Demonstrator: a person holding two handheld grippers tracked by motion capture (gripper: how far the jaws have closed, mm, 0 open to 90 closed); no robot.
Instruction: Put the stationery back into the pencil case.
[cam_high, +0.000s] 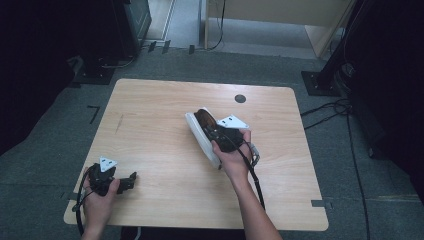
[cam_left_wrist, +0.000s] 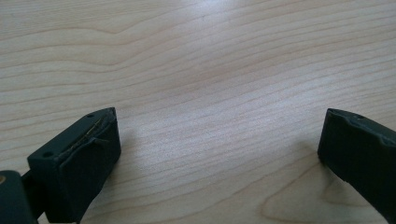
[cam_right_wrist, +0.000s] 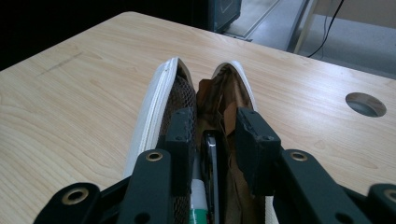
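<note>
A white zip pouch (cam_high: 196, 131) with a brown lining lies open on the wooden table (cam_high: 150, 115), right of centre. My right gripper (cam_high: 214, 132) reaches into its mouth. In the right gripper view the pouch's white wall (cam_right_wrist: 156, 98) spreads on both sides of my right gripper (cam_right_wrist: 215, 128), whose jaws stand close together but apart, on either side of a slim black item (cam_right_wrist: 210, 158). A white and green tube (cam_right_wrist: 198, 200) lies beside that item. My left gripper (cam_high: 131, 179) rests at the table's front left, open wide over bare wood (cam_left_wrist: 219, 130).
A round cable hole (cam_high: 240, 98) sits in the table near its far edge, also seen in the right gripper view (cam_right_wrist: 365, 103). Black stands and cables (cam_high: 330, 107) lie on the grey floor around the table.
</note>
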